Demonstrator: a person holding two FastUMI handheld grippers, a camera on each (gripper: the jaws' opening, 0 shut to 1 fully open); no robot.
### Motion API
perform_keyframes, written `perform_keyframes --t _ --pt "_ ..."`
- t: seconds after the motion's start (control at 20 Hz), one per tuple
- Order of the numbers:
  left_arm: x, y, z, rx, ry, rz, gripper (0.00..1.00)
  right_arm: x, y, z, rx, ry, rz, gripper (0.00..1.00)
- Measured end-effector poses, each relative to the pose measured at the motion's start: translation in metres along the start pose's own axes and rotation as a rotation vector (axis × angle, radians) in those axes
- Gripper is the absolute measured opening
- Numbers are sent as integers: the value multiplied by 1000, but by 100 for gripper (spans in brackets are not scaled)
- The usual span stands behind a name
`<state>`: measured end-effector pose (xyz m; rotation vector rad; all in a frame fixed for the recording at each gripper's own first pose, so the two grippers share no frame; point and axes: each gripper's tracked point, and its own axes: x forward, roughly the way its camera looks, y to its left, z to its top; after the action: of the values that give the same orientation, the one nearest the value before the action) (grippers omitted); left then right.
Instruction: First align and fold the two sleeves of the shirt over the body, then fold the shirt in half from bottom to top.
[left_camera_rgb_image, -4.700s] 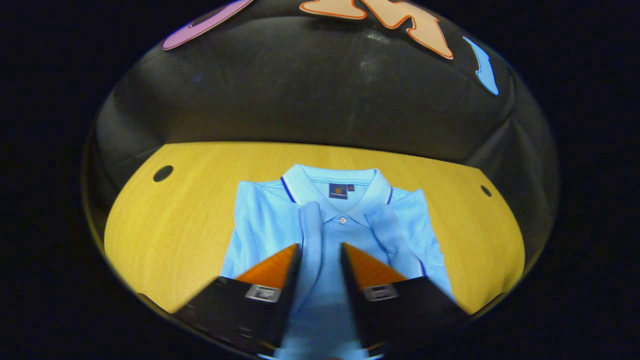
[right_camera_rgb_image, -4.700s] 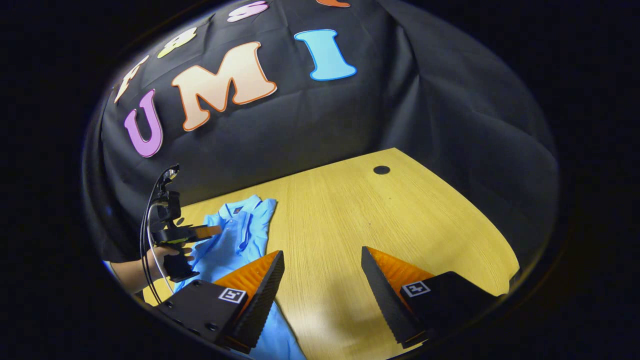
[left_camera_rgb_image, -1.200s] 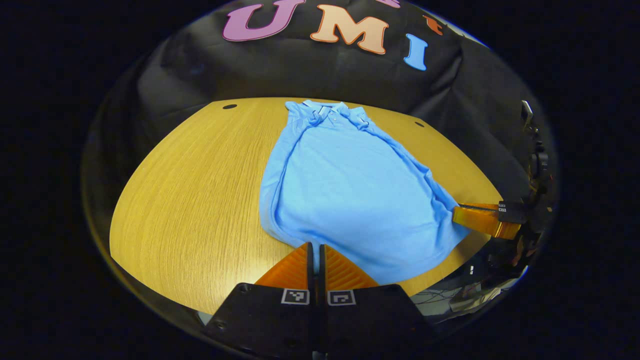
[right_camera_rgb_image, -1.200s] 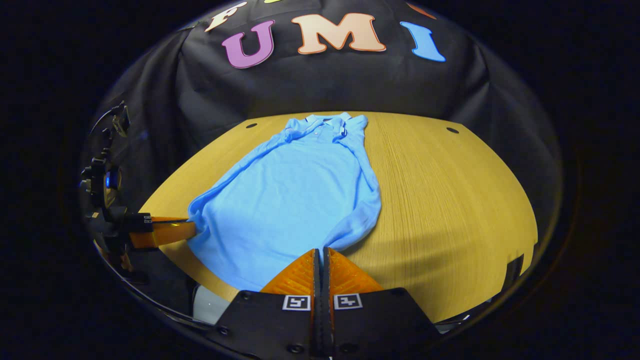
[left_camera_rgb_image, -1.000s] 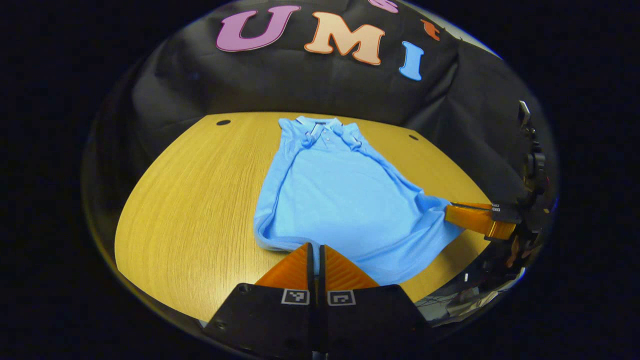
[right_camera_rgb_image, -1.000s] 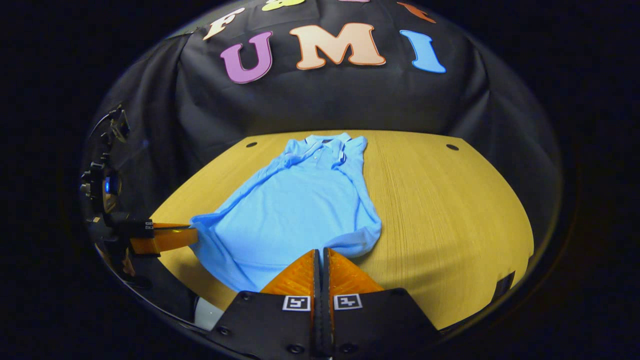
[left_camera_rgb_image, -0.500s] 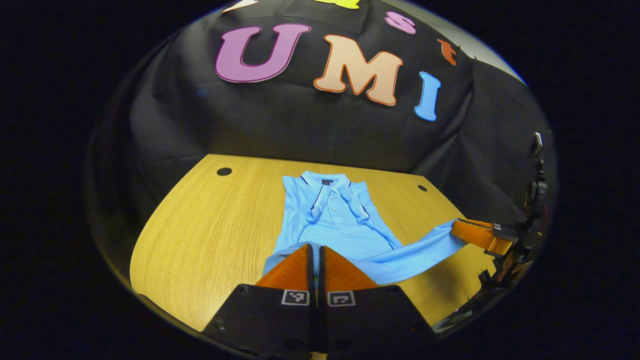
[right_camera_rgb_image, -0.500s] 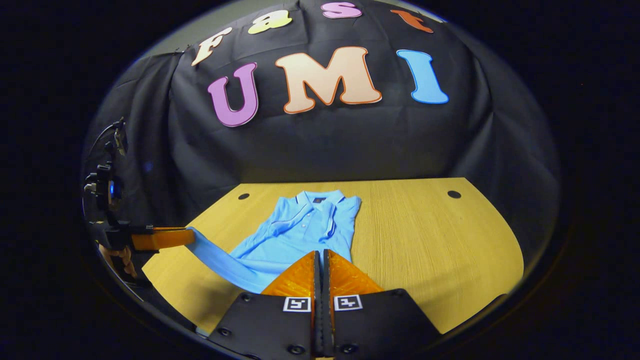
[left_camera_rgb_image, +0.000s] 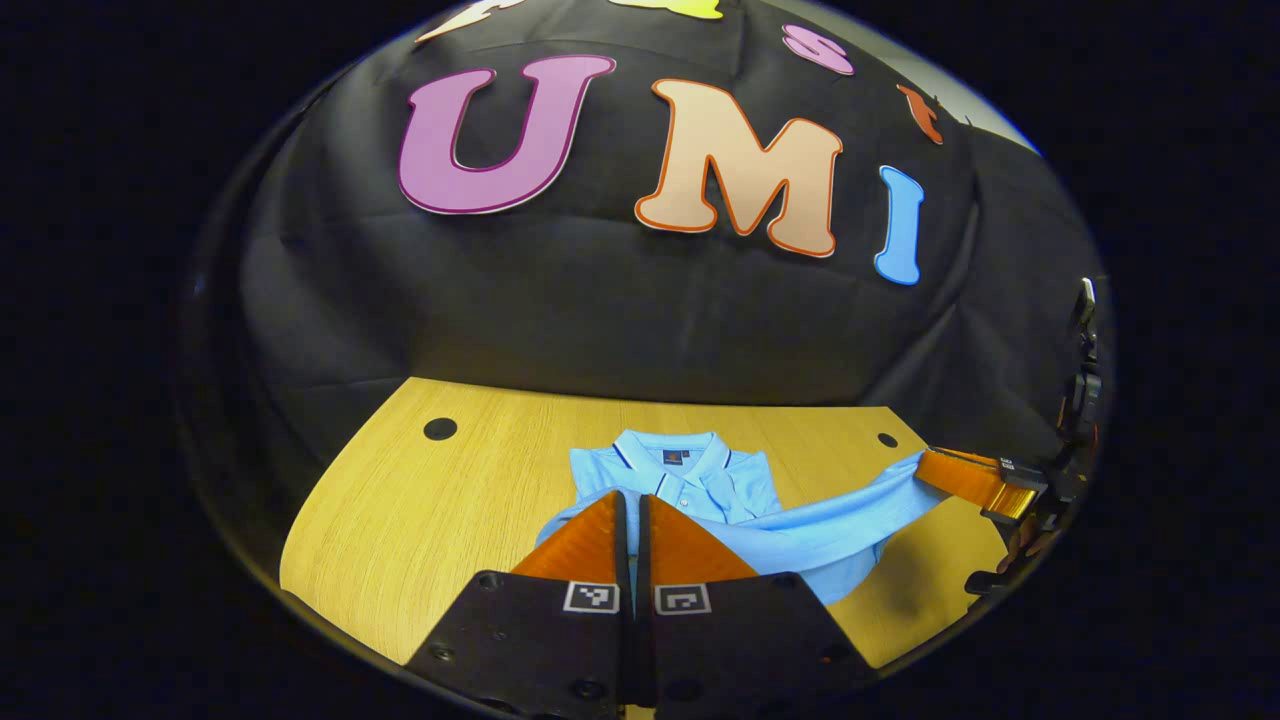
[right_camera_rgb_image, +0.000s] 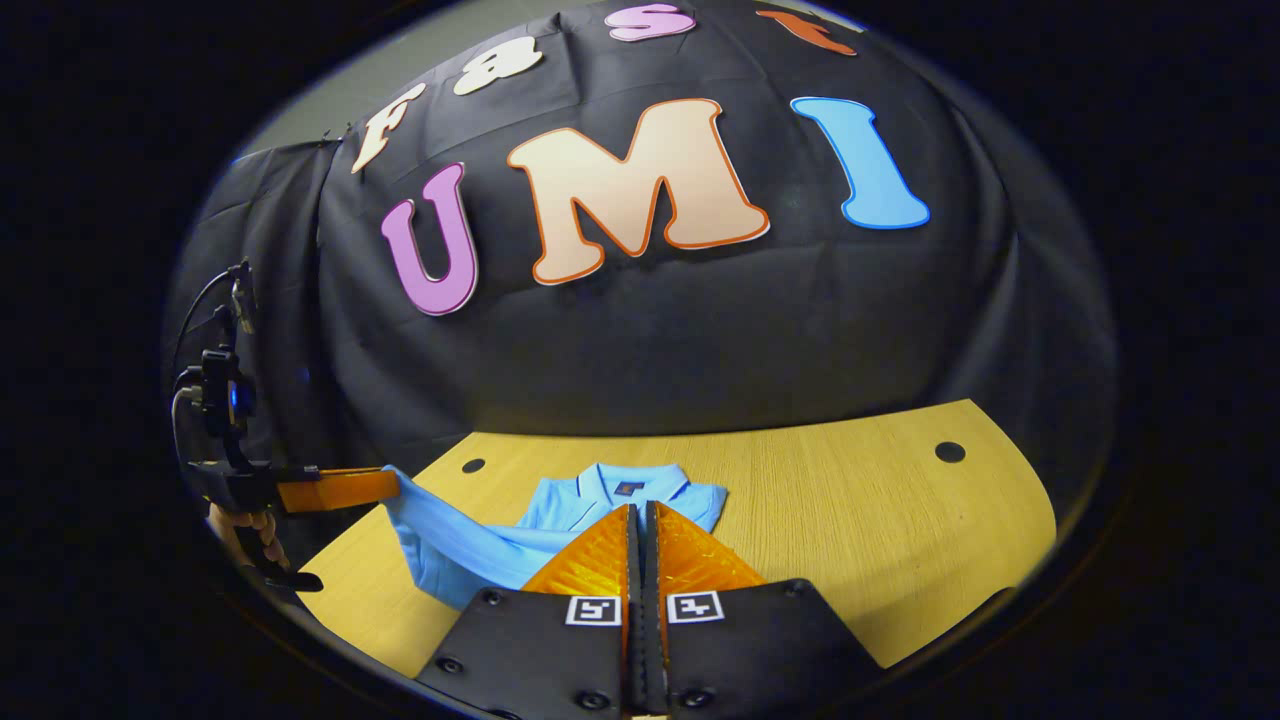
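Observation:
The light blue polo shirt (left_camera_rgb_image: 700, 485) lies collar-far on the yellow wooden table (left_camera_rgb_image: 420, 500), sleeves folded over the body. My left gripper (left_camera_rgb_image: 632, 497) is shut on one corner of the bottom hem. The other corner is pinched by my right gripper (left_camera_rgb_image: 925, 465), off to the right. The hem (left_camera_rgb_image: 830, 515) stretches between them, raised above the table and close to the collar. In the right gripper view, the right gripper (right_camera_rgb_image: 640, 508) is shut on the shirt (right_camera_rgb_image: 560, 505) just short of the collar, and the left gripper (right_camera_rgb_image: 390, 483) holds the other corner at the left.
Two round cable holes (left_camera_rgb_image: 440, 428) (left_camera_rgb_image: 887, 439) sit in the table's far corners. A hand (right_camera_rgb_image: 240, 535) holds the left gripper beyond the table's left edge. Bare table (right_camera_rgb_image: 850, 520) stretches to the right of the shirt. The black cloth wall stands right behind the table.
Both grippers have carried the bottom hem up and forward over the shirt's body toward the collar. Most of the body is now covered; both stay shut.

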<state>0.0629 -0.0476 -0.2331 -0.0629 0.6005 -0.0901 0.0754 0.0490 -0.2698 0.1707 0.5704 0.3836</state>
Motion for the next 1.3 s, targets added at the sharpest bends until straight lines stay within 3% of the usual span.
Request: perform_keyframes --t 0.3,0.55,0.75,0.8,0.85,0.9,1.0,1.05,1.3 --pt "91 31 7 -2 25 -23 1 86 -21 -6 -13 2 -91 3" --pt "171 59 -32 48 135 -12 0 145 -52 -61 31 118 -211 3" --pt "187 61 -70 23 220 -18 0 166 -66 -96 54 187 -266 3" --pt "188 60 -71 9 217 -21 0 165 -69 -95 51 186 -279 7" --pt "189 67 -72 14 208 10 5 161 -69 -88 49 176 -281 13" --pt "183 73 -64 25 188 40 17 156 -65 -74 42 143 -267 42" --pt "157 78 -28 45 96 104 72 135 -59 -34 -16 46 -265 100" --pt "144 72 -6 49 37 117 100 120 -55 -10 -46 -14 -260 100" --pt "30 18 86 62 -248 137 95 5 -16 112 -133 -320 -219 98"
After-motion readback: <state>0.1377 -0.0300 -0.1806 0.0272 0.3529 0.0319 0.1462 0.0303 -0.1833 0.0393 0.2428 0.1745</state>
